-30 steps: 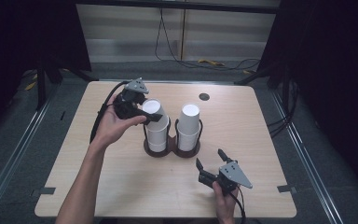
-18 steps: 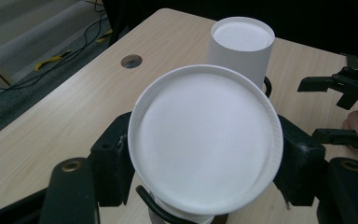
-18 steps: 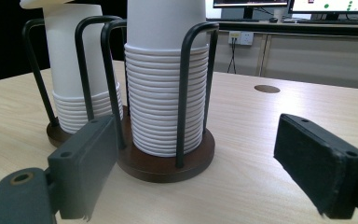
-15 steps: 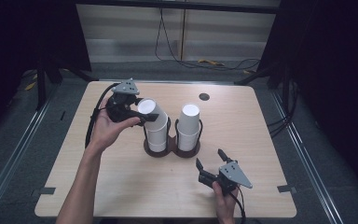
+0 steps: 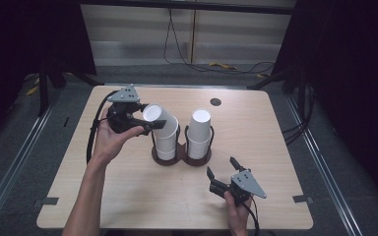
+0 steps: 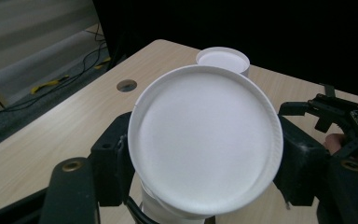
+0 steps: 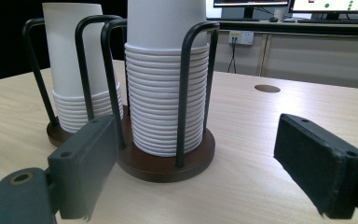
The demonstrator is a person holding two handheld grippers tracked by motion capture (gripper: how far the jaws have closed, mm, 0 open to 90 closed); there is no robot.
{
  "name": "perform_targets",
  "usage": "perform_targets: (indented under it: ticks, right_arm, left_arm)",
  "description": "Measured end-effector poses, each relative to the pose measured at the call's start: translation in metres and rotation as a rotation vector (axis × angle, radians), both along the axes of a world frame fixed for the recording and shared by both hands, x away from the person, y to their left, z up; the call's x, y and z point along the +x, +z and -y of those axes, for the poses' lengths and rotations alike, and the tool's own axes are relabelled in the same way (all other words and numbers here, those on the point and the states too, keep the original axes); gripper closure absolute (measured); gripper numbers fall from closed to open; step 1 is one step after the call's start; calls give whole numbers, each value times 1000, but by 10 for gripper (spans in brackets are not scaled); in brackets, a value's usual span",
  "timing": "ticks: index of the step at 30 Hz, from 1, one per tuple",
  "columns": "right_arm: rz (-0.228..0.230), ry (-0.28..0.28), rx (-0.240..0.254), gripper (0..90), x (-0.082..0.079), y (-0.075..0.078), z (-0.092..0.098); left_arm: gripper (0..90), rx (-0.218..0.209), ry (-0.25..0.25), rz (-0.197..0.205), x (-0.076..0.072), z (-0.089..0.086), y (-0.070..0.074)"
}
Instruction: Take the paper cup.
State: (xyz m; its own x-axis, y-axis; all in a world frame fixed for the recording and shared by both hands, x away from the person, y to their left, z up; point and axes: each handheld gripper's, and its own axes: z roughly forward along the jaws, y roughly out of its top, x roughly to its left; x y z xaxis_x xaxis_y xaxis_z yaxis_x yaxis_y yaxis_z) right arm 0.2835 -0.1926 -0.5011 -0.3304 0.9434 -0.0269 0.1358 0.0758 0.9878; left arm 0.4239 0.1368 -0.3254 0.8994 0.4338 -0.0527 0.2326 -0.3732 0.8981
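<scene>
Between the 2 black jaws of the left gripper (image 5: 145, 125) a white paper cup (image 5: 158, 118) is sitting, clamped on both sides just below its closed end. That cup is the top one of the left stack (image 5: 166, 142) and is leaning over toward the gripper, its flat white bottom facing the camera in the left gripper view (image 6: 205, 140), with a jaw pad pressing against it at each side. The lower cups of that stack are standing in a dark wooden holder (image 5: 181, 156) with black wire loops near the middle of the wooden table (image 5: 103, 196). The right stack (image 5: 199, 130) is standing upright in the holder's other ring, just beside the first.

Nearer the person, the right gripper (image 5: 222, 173) is resting low over the table, its jaws standing wide apart with nothing between them, pointing toward the holder and well apart from it. In the right gripper view both stacks (image 7: 165, 88) are showing behind the open jaws.

No brand, label or writing is showing on the cups or the holder. Screens far off in the right gripper view are too small to read. The tops of both stacks are running off that view's upper edge.
</scene>
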Motion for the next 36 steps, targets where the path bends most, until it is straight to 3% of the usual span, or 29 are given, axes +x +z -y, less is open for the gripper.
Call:
perform_targets:
  ticks: [15,25,29,36]
  right_arm:
    - [0,5,1,137,0,0,0]
    - [-2,3,3,136,0,0,0]
    - [-6,13,8,135,0,0,0]
    - [-13,30,10,134,0,0,0]
  left_arm:
    - [333,-44,-19,57,-21,-2,-4]
    - [332,-102,-37,46,-28,-6,-16]
    - [332,-137,-69,45,-34,-9,-21]
    - [331,-139,-69,42,-38,-9,-31]
